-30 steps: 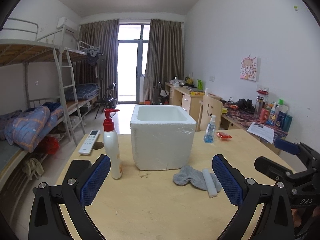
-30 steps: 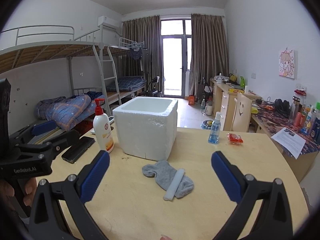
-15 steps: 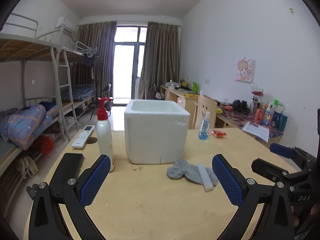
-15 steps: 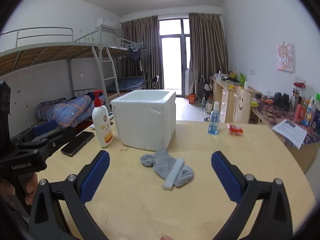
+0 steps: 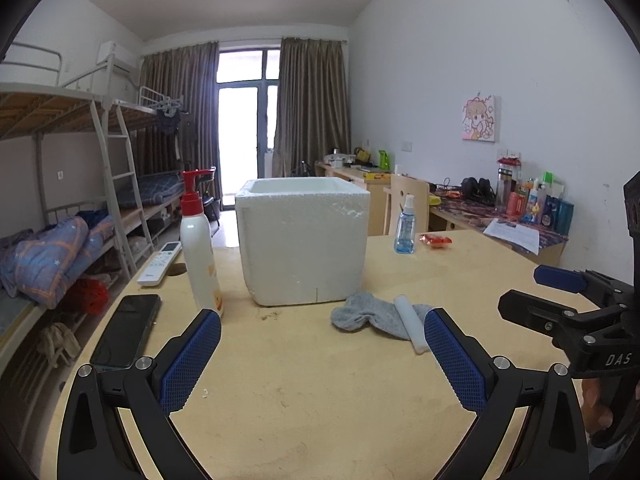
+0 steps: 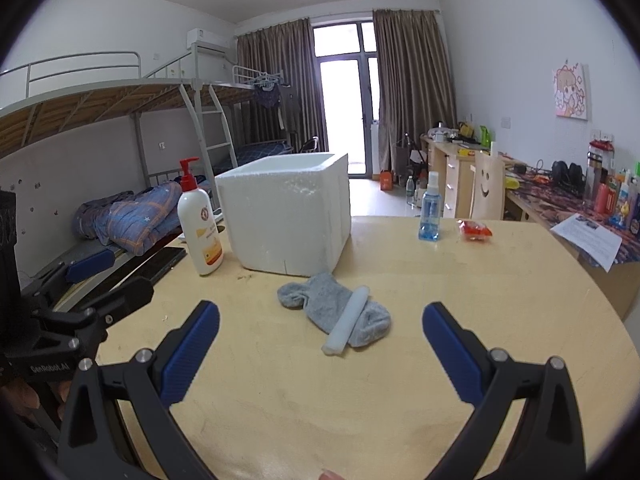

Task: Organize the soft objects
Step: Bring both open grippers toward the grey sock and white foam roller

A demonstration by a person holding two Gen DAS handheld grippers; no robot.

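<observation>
POSE: left gripper (image 5: 322, 354) and right gripper (image 6: 320, 350) hover level above table (image 6: 500, 300) near edge | CHANGE: both views lower than 0.5 s ago | TONGS: both spread wide, empty | OBJECT: grey sock (image 6: 332, 306) under white foam stick (image 6: 347, 320), mid-table, touching foam box (image 6: 286, 212) front.

This is looking like a shared dormitory room. Metal bunk beds (image 6: 120, 112) with a ladder (image 5: 116, 184) are standing along one wall, and a rumpled blue quilt (image 5: 48, 256) is lying on a lower bunk. Long brown curtains (image 5: 312, 108) are hanging beside a glass balcony door (image 6: 348, 116). Desks (image 6: 452, 160) crowded with bottles and headphones are lining the opposite wall, under a cartoon picture (image 5: 480, 118). An air conditioner (image 6: 204, 38) is sitting high on the wall, and clothes (image 6: 276, 96) are hanging from the upper bunk rail.
</observation>
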